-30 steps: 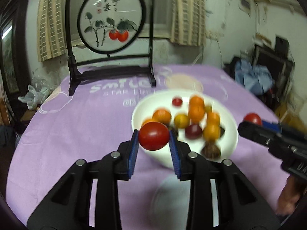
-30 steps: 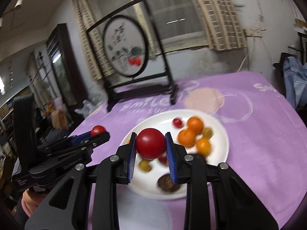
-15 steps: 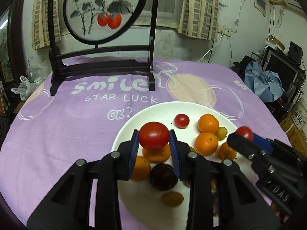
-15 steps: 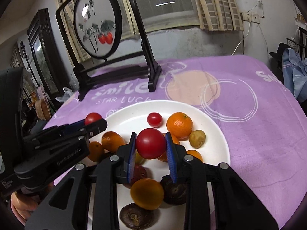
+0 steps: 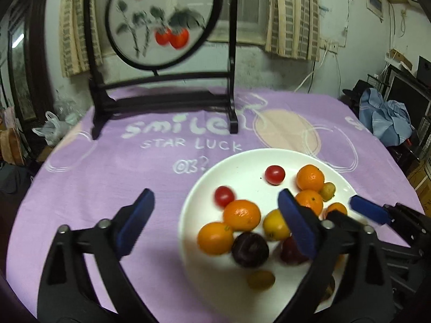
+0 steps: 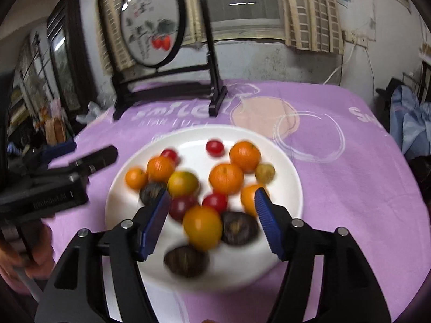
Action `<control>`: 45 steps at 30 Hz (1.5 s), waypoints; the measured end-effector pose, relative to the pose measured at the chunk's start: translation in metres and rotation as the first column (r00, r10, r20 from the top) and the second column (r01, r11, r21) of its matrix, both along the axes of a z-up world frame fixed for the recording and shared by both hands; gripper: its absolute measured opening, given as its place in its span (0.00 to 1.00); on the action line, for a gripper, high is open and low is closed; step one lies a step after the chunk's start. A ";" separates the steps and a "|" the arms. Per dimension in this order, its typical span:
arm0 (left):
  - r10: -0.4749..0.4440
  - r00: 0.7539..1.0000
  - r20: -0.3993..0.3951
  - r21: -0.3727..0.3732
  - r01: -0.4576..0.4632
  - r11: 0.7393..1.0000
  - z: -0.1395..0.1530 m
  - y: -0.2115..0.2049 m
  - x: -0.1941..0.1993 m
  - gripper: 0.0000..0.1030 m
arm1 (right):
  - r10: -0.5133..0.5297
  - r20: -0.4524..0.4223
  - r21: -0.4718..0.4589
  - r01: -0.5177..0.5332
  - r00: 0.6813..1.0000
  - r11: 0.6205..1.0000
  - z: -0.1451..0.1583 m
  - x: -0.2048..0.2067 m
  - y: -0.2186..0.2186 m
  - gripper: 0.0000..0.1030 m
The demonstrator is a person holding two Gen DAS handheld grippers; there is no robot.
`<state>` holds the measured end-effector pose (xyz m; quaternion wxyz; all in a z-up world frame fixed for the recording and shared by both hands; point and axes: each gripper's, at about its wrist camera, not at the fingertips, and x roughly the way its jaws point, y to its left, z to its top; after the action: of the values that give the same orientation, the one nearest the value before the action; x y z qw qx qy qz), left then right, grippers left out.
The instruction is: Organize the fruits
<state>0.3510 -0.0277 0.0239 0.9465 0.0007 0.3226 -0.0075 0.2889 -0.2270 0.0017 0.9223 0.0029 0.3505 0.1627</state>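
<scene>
A white plate [image 5: 250,158] [image 6: 194,138] on the purple cloth holds several oranges, yellow fruits, dark round fruits and small red tomatoes. My left gripper [image 5: 215,197] hangs over the plate's left rim, jaws opening wide and gripping nothing. A red tomato [image 5: 224,196] [image 6: 169,154] lies on the plate between its fingers. My right gripper [image 6: 212,196] is over the plate's near side, jaws opening. A red tomato [image 6: 215,201] rests among the fruit between its pads, untouched. In the left wrist view one blue pad [image 5: 367,210] of the right gripper shows at the right.
A black wooden stand with a round painted screen [image 5: 161,18] [image 6: 153,24] stands at the back of the table. The left gripper [image 6: 89,152] and the hand holding it fill the left of the right wrist view. Blue cloth [image 5: 388,118] lies beyond the table's right edge.
Both grippers came closer over the plate, each shut on a red tomato. Now both stand open and the two tomatoes lie on the plate.
</scene>
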 end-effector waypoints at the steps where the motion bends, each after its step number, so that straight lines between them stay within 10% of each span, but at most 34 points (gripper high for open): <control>1: 0.002 1.000 0.005 0.002 -0.002 1.000 0.002 0.003 -0.007 0.97 | 0.008 0.004 -0.016 -0.008 1.000 1.000 -0.001 -0.010 -0.001 0.67; 4: 0.012 1.000 -0.002 0.016 -0.012 1.000 0.004 0.012 -0.035 0.97 | 0.050 0.018 -0.035 -0.049 0.999 0.998 -0.009 -0.045 -0.007 0.99; 17: -0.050 0.998 -0.042 0.076 0.053 0.996 -0.034 0.025 -0.146 0.98 | 0.068 0.009 -0.079 -0.067 0.998 0.995 -0.021 -0.115 -0.013 0.99; 45: -0.057 0.997 -0.045 0.061 0.060 0.996 -0.034 0.028 -0.159 0.98 | 0.083 0.014 -0.100 -0.082 0.996 0.992 -0.022 -0.123 -0.011 0.99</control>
<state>0.1922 0.0004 -0.0099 0.9382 0.0396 0.3428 -0.0251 0.1659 -0.2381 -0.0203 0.9169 -0.0589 0.3498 0.1831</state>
